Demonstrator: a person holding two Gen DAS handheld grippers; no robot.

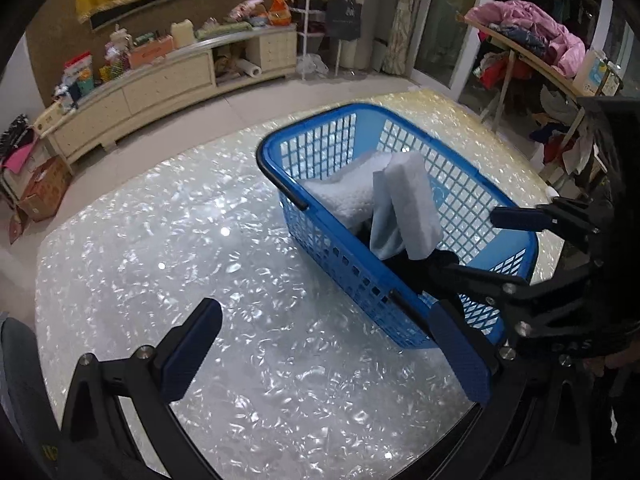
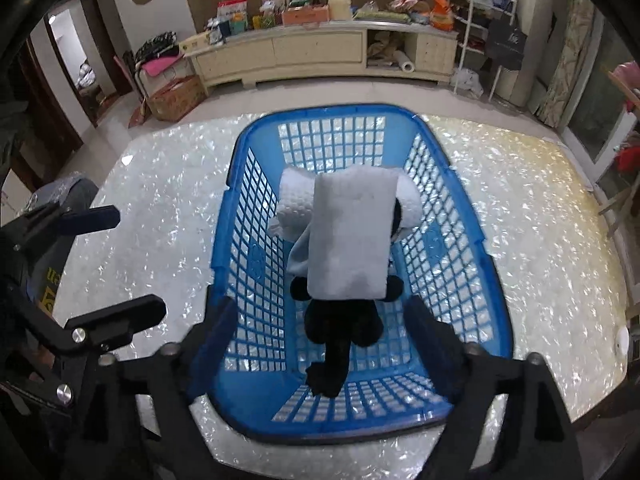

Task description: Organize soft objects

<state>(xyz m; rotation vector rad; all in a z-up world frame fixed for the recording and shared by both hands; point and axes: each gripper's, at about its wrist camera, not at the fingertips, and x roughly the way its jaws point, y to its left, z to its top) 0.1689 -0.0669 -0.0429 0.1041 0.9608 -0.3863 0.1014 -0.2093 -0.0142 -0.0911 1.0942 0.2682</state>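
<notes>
A blue plastic basket (image 1: 320, 216) (image 2: 236, 240) stands on the shiny white table. Inside lie a grey-white sponge block (image 1: 416, 204) (image 2: 350, 236), a white textured towel (image 1: 344, 196) (image 2: 294, 204), a pale blue cloth (image 1: 384, 220) (image 2: 298, 256) and a black plush toy (image 2: 340, 328). My left gripper (image 1: 332, 352) is open and empty over the table, left of the basket's near corner. My right gripper (image 2: 324, 344) is open and empty, held above the basket's near end over the plush toy; it also shows in the left wrist view (image 1: 476, 236).
The table (image 1: 160, 260) (image 2: 540, 220) has a pearly patterned top. A long cream cabinet (image 2: 320, 52) with clutter lines the far wall. A rack with clothes (image 1: 540, 40) stands at the right. The left gripper shows at the left of the right wrist view (image 2: 116, 260).
</notes>
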